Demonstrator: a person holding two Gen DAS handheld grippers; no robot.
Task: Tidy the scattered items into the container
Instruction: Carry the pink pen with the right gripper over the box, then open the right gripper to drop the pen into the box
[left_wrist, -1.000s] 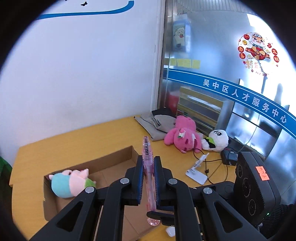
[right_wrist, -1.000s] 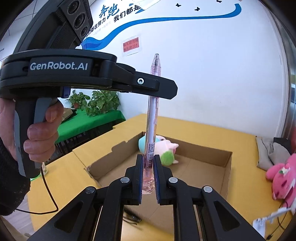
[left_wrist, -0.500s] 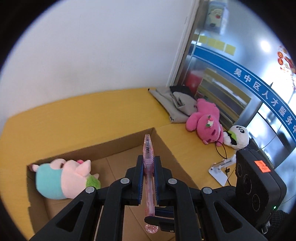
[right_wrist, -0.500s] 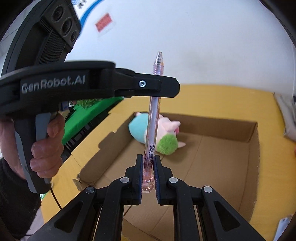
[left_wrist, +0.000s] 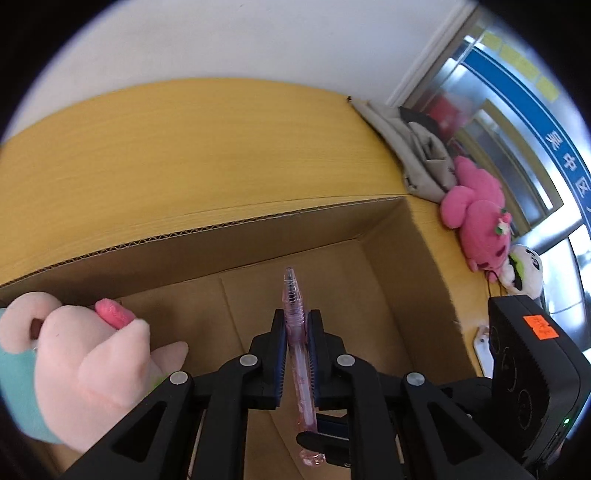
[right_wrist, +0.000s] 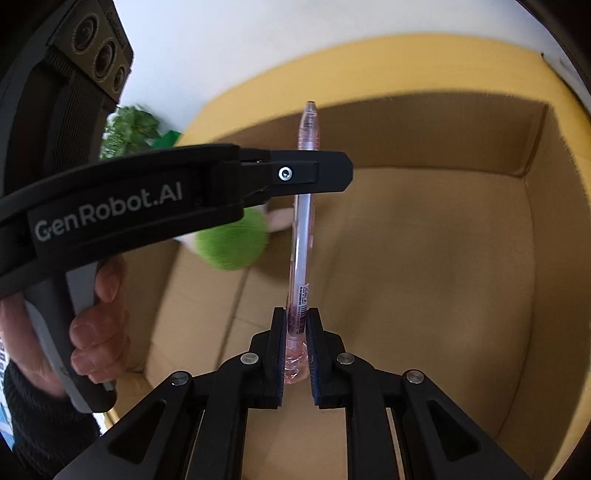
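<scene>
A clear pink pen is clamped by both grippers at once, over the open cardboard box. My left gripper is shut on the pen near its tip. My right gripper is shut on the pen's bottom end. In the right wrist view the left gripper crosses from the left, held by a hand. A pink, teal and green plush toy lies inside the box, to the left of the pen.
The box sits on a yellow table against a white wall. Right of the box lie a grey cloth, a pink plush and a panda plush. Green plants stand beyond the table's left end.
Both grippers, still clamped on the pen, have sunk and tilted downward toward the box. The box floor and the plush toy now fill much more of both views.
</scene>
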